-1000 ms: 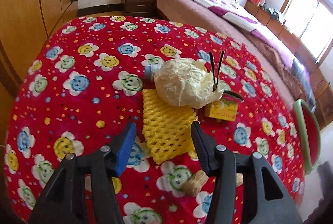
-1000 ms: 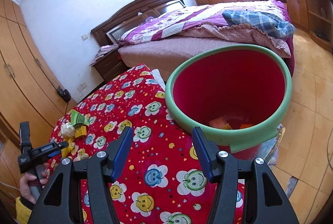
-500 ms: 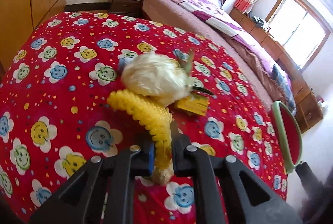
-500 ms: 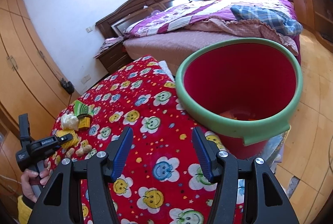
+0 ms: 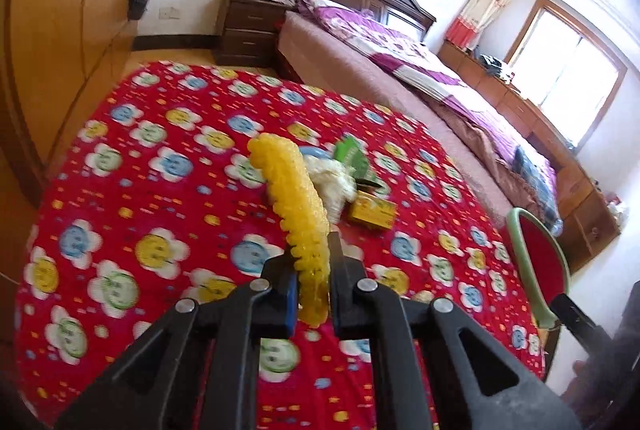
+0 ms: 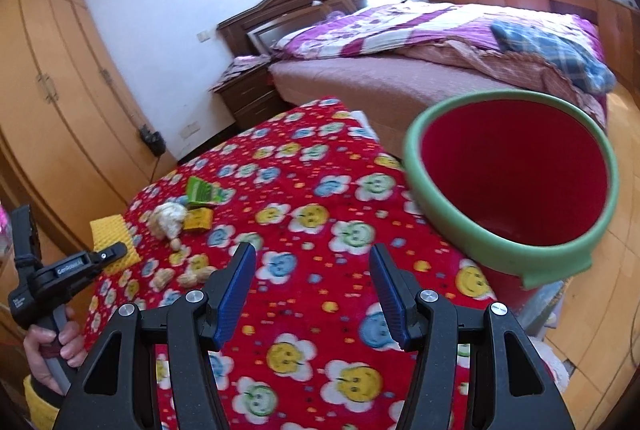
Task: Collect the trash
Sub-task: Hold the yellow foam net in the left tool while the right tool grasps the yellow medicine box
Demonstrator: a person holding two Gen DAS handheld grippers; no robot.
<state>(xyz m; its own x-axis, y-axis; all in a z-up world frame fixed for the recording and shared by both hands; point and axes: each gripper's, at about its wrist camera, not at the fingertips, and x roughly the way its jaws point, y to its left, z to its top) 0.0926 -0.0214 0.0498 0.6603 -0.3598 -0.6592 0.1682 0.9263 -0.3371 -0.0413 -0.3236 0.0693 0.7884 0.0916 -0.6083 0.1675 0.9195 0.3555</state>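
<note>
My left gripper is shut on a yellow foam fruit net and holds it lifted above the red smiley tablecloth. The net also shows in the right wrist view, held by the left gripper. On the cloth lie a crumpled white paper ball, a small yellow box and a green wrapper. My right gripper is open and empty above the cloth. A red bin with a green rim stands at the table's right edge; it also shows in the left wrist view.
Peanut shells lie on the cloth near the left gripper. A bed with purple bedding stands behind the table. A wooden wardrobe lines the left wall. A nightstand sits beside the bed.
My left gripper closed on the yellow foam net and lifted it off the cloth. My right gripper stayed open and swung a little left; the bin shifted right in its view.
</note>
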